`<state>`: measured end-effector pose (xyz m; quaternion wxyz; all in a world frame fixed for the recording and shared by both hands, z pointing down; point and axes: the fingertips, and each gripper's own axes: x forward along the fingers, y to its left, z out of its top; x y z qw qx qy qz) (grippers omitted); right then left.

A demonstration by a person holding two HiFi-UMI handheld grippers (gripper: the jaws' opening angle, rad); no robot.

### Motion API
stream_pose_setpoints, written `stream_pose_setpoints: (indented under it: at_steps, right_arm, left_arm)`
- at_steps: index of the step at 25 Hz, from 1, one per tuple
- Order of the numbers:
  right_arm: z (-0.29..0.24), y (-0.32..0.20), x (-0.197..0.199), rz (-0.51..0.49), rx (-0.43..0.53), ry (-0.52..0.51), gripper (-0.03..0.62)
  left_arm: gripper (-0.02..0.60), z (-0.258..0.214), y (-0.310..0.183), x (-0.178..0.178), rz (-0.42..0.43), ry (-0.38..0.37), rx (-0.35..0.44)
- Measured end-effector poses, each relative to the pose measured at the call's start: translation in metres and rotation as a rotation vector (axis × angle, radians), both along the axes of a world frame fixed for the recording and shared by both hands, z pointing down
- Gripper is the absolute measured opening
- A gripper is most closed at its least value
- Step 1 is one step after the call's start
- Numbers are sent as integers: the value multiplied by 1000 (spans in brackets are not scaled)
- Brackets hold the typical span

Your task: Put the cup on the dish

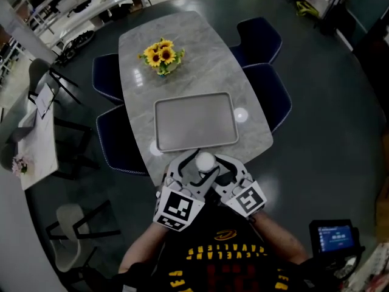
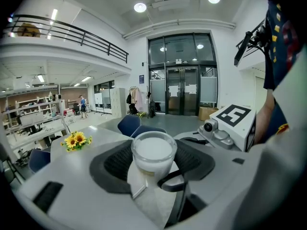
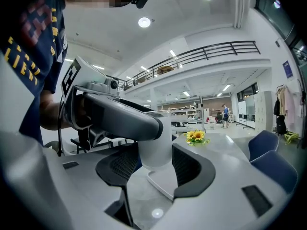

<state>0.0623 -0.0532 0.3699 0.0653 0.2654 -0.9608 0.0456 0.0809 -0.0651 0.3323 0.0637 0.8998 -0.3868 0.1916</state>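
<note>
left gripper (image 1: pixel 189 174) and right gripper (image 1: pixel 226 172) both pinched the frosted white glass cup (image 1: pixel 205 160) beside the flat grey rectangular dish (image 1: pixel 194 121).

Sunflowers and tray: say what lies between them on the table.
Nothing: the head view shows bare tabletop between the sunflowers and the tray.

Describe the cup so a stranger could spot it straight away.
Find the grey marble table with sunflowers at its far end and a grey tray mid-table. At the near edge, just short of the tray, the left gripper and right gripper clasp the cup: small, white, frosted, the only thing held.
</note>
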Motion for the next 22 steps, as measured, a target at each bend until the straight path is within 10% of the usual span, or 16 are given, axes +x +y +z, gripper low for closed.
stream_pose_setpoints:
  at_steps: [22]
  right_arm:
    - [31, -100, -31, 66, -3, 48, 210]
  left_arm:
    - [271, 35, -98, -31, 60, 4, -44]
